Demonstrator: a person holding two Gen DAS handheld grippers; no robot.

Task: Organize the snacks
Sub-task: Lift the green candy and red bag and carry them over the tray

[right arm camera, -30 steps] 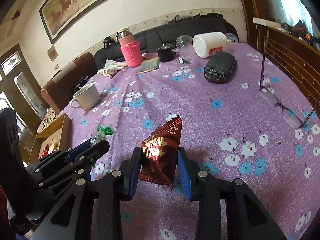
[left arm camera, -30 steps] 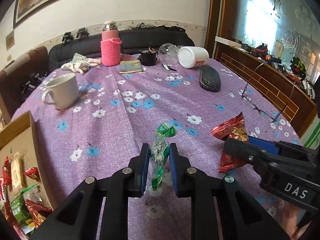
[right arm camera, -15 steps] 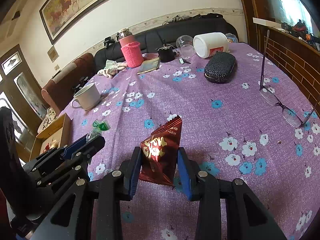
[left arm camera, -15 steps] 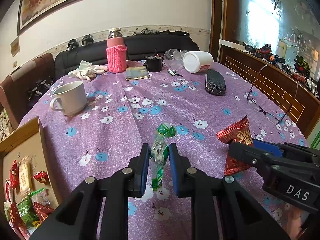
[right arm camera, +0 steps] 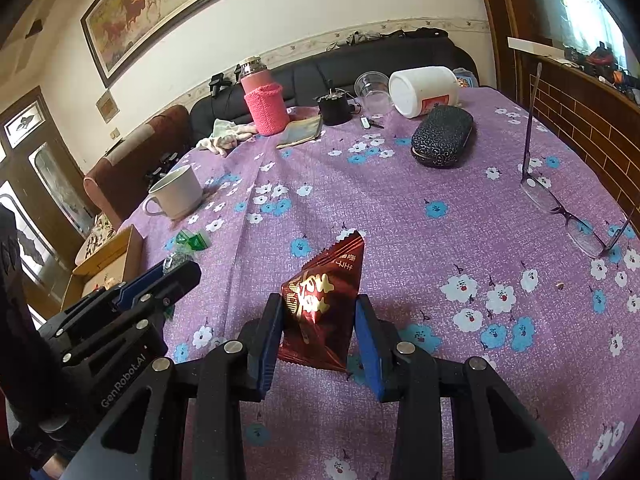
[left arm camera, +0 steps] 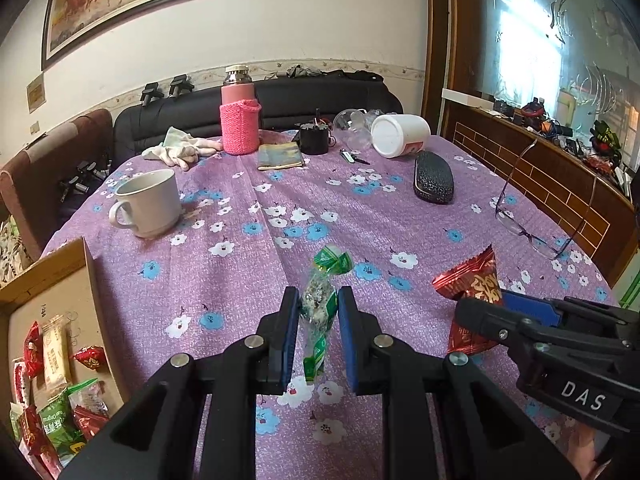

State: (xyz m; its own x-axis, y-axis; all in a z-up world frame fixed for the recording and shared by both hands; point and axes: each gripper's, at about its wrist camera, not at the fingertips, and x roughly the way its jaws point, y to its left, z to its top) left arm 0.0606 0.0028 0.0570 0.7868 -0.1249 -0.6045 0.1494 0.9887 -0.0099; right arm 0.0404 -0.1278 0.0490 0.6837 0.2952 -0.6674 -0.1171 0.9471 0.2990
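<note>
The left gripper (left arm camera: 319, 312) is clamped on a green candy (left arm camera: 320, 304), its blue pads pressing the clear middle of the wrapper while the twisted green ends stick out above and hang below. The right gripper (right arm camera: 320, 316) is clamped on a red packet (right arm camera: 322, 304), pinched low on its sides with the pointed top standing up ahead of the fingers. Both snacks look lifted clear of the purple cloth (left arm camera: 248, 280).

The step in hand seems to be carrying both to the box (left arm camera: 86, 280), which sits down and to the left of the left gripper, at the table's edge, already holding a heap of red and green snacks (left arm camera: 60, 408).

To do it well:
- Keep both grips firm. The candy wrapper is slippery and thin, so any slackening could let it slide out downward.
- Move the left gripper first, since the box is on its side. The right gripper sits just beside it to the right and would have to cross over.
- Bring each snack over the box wall before lowering, so the dangling wrapper end does not catch the cardboard flap.
- Release only when low inside the box; the packet is light and could bounce out.
- Steer clear of the mug (left arm camera: 146, 204), ahead and left of the left gripper.
</note>
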